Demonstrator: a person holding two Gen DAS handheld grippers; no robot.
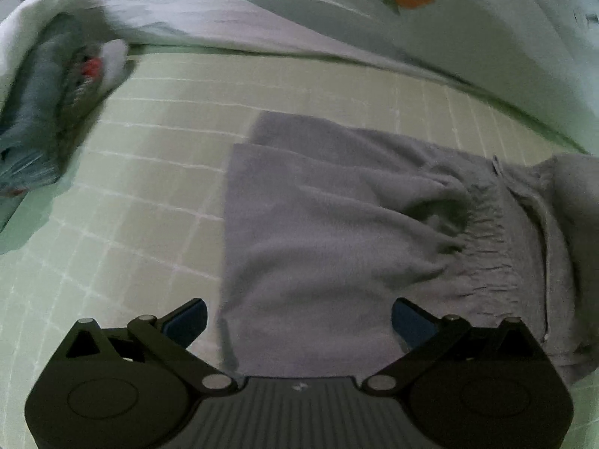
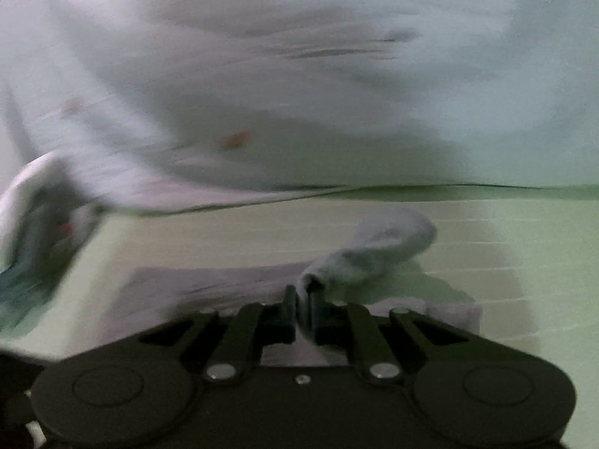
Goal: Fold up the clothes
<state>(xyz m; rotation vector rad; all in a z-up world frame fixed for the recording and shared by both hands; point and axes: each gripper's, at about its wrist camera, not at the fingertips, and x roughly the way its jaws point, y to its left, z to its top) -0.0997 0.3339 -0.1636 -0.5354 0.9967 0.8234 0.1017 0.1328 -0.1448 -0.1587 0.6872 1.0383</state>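
Note:
A grey garment [image 1: 337, 224] with a gathered elastic waistband [image 1: 494, 232] lies flat on the checked green sheet [image 1: 149, 187]. My left gripper [image 1: 299, 321] is open just above its near edge, one finger on each side of the cloth. In the right wrist view my right gripper [image 2: 302, 299] is shut on a bunched fold of the grey garment [image 2: 374, 247] and holds it raised; the rest of the cloth lies flat to the left [image 2: 209, 280]. That view is blurred by motion.
A stack of folded clothes [image 1: 48, 112] sits at the far left of the sheet. A pale quilt with carrot prints [image 1: 408, 0] lies bunched along the back and fills the top of the right wrist view [image 2: 299, 75].

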